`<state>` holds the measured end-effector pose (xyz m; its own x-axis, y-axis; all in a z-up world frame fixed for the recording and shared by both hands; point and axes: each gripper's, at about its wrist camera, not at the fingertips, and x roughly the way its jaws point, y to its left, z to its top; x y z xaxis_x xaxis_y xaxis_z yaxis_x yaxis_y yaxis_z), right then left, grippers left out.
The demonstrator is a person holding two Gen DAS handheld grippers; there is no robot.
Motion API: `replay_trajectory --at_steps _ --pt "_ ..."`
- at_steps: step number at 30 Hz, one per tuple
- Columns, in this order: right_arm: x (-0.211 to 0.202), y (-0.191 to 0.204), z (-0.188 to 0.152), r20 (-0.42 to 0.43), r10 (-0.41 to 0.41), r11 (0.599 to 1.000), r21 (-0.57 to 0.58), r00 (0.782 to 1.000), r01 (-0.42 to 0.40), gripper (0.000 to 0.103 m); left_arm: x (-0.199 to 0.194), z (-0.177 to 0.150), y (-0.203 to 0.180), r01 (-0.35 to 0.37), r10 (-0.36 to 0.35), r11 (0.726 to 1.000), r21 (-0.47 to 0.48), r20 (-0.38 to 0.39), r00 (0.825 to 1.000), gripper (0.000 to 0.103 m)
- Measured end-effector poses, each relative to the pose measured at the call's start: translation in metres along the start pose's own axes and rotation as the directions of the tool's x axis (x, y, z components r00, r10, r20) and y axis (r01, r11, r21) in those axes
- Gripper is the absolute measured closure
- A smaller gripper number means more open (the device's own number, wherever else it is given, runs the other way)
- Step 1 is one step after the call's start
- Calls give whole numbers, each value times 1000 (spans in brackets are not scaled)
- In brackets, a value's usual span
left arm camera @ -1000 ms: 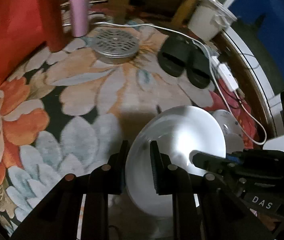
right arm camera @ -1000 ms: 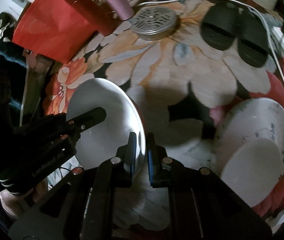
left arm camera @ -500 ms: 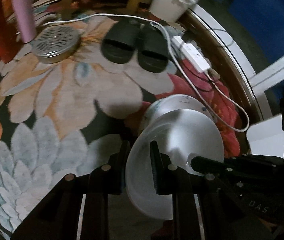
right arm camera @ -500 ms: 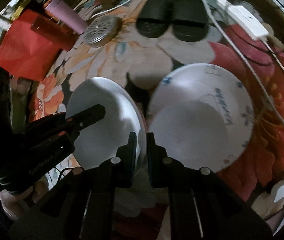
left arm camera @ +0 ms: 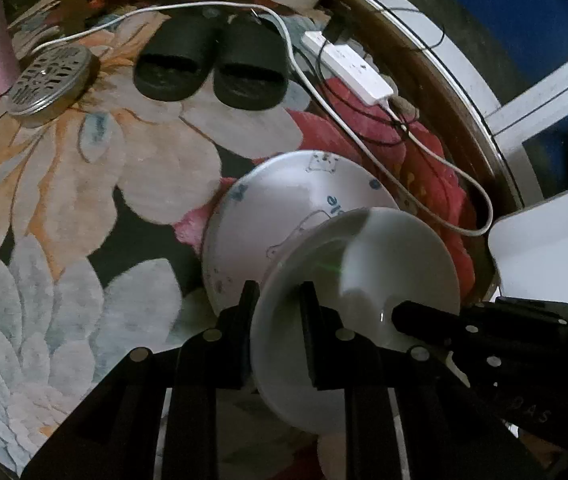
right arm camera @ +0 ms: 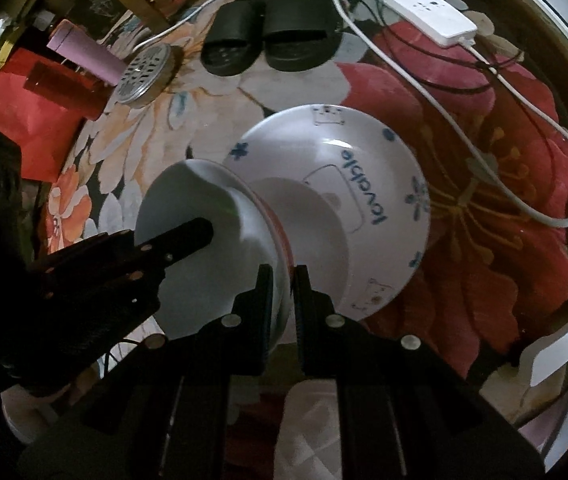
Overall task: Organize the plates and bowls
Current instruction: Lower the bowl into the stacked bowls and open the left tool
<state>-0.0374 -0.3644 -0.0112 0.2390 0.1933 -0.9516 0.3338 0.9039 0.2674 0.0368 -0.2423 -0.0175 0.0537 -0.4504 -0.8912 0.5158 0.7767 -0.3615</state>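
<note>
Both grippers hold one plain white bowl point(left arm camera: 368, 264) by its rim, tilted, just above a larger white bowl with blue print point(left arm camera: 279, 208) that sits on the flowered rug. My left gripper point(left arm camera: 275, 300) is shut on the bowl's near rim. My right gripper point(right arm camera: 282, 284) is shut on the opposite rim of the white bowl point(right arm camera: 199, 216). The printed bowl point(right arm camera: 364, 184) reads "lovable" inside. Each gripper shows in the other's view, reaching into the held bowl.
Black slippers point(left arm camera: 211, 68) lie beyond the bowls. A white power strip point(left arm camera: 348, 68) and its cable point(left arm camera: 436, 160) run along the right. A metal perforated lid point(left arm camera: 47, 76), a pink bottle point(right arm camera: 83, 56) and a red box point(right arm camera: 23, 120) stand to the left.
Both grippers have carried the white bowl to the right across the rug, from beside the printed bowl to over it. Both grips have stayed shut.
</note>
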Motion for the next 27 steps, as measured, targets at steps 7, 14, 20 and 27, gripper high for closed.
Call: replay_trajectory --at_steps 7,14,20,27 --pt "10 -14 -3 -39 -11 1000 20 999 11 92 14 -3 -6 3 -3 1000 5 -33 999 84" --pt "10 -20 -2 -34 -7 999 32 999 8 92 20 -1 -9 24 -24 1000 0 -44 999 80" --pt "9 -21 -1 -30 -4 999 41 1000 6 90 19 0 -10 54 -55 999 -7 -53 997 60" --pt "4 -24 1 -12 -21 999 47 1000 21 89 14 -1 -11 83 -84 996 -17 -56 995 42"
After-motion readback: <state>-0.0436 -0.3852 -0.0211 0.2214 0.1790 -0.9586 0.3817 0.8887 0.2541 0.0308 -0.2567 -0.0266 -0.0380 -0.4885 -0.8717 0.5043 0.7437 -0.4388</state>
